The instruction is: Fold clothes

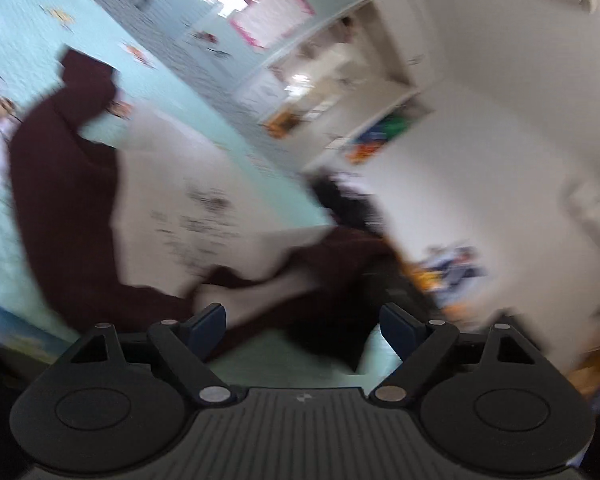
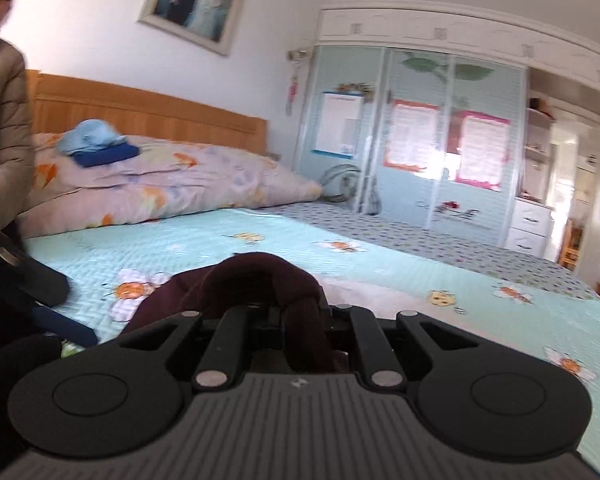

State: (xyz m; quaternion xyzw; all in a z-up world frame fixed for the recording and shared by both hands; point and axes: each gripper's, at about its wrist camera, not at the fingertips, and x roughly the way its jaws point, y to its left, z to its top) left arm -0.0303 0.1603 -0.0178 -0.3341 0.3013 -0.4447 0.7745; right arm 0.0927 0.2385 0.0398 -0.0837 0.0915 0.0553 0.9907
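A garment with a white printed body and maroon sleeves lies spread on the turquoise bedspread; this left wrist view is blurred and tilted. My left gripper is open just above the garment's near edge, with no cloth between its blue fingertips. In the right wrist view my right gripper is shut on a bunch of maroon fabric, which humps over the jaws and hides the fingertips. The white part of the garment trails behind it on the bedspread.
A flowered quilt with folded blue clothes lies against the wooden headboard. A person in a brown padded jacket stands at the left. A wardrobe and white shelves stand beyond the bed.
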